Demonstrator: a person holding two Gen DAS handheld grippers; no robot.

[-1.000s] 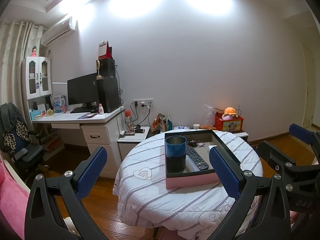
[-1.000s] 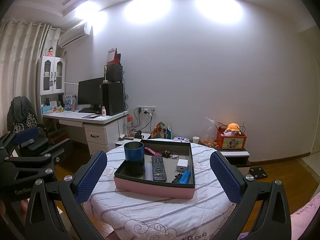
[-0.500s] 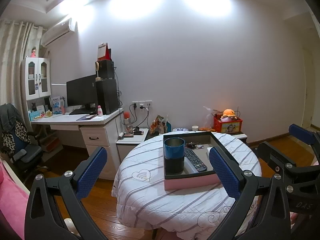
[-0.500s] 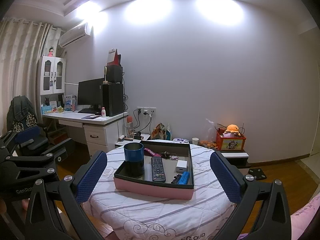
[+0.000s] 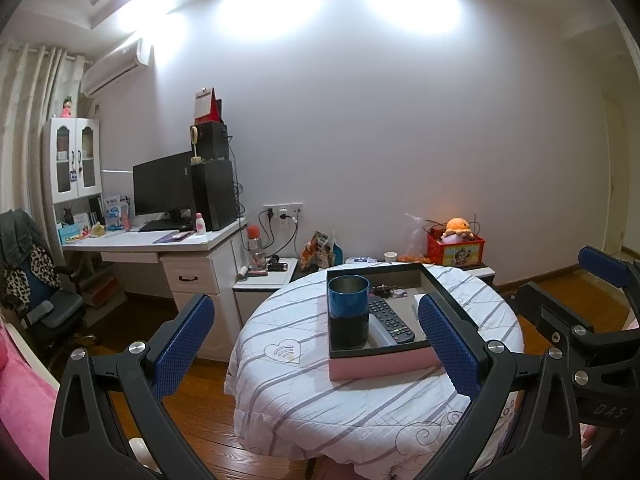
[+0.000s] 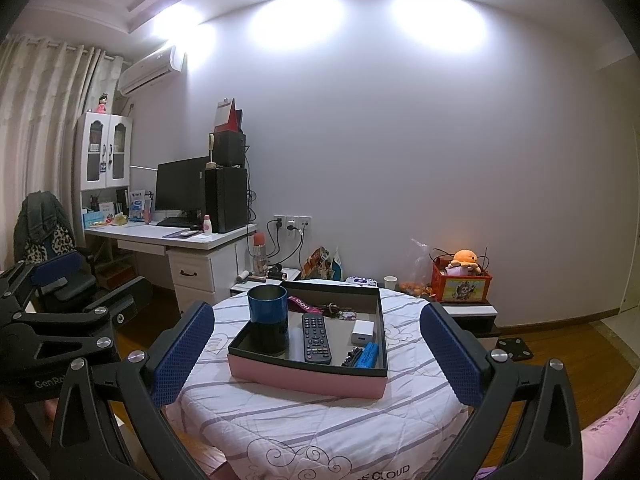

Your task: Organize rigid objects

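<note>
Bedroom, round table (image 6: 320, 412): pink tray (image 6: 308, 376) holds cup (image 6: 267, 320), remote (image 6: 315, 338). We keep left gripper (image 5: 316, 352), right gripper (image 6: 316, 352) wide open, empty; approach level, centred.

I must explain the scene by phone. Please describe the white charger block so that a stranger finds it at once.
Find the round table with the striped cloth, then the pink-sided tray on it. Inside, right of the black remote, lies the white charger block, the only white thing there, behind the blue battery.
</note>
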